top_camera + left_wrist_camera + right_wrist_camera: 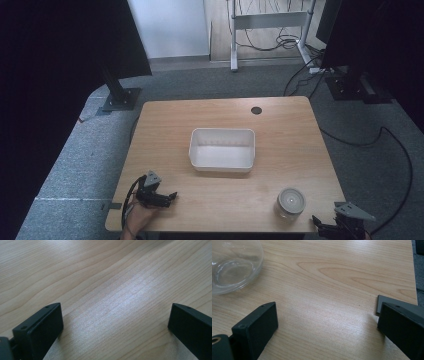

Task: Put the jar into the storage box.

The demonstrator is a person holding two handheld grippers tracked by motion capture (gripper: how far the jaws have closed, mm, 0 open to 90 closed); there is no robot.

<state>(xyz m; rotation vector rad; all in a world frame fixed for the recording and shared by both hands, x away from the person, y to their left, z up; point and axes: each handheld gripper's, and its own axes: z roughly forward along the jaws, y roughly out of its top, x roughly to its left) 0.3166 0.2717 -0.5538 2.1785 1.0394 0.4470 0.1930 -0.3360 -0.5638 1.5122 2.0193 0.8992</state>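
Two hand-held grippers wide open at the near edge of a wooden table, holding nothing.

High view: left gripper (167, 196) lies low on the table (280, 125) at its near left corner; right gripper (330, 227) sits at the near right corner, near one glass jar (290, 202). One white tub (222, 149) stands mid-table, well apart from both. Left gripper view: jaws spread far apart over bare wood. Right gripper view: jaws equally spread, jar at upper left, untouched.

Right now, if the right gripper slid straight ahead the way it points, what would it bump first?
Probably nothing. The right gripper is open over bare table, and the glass jar sits off to the left of its line, though depth is hard to judge.
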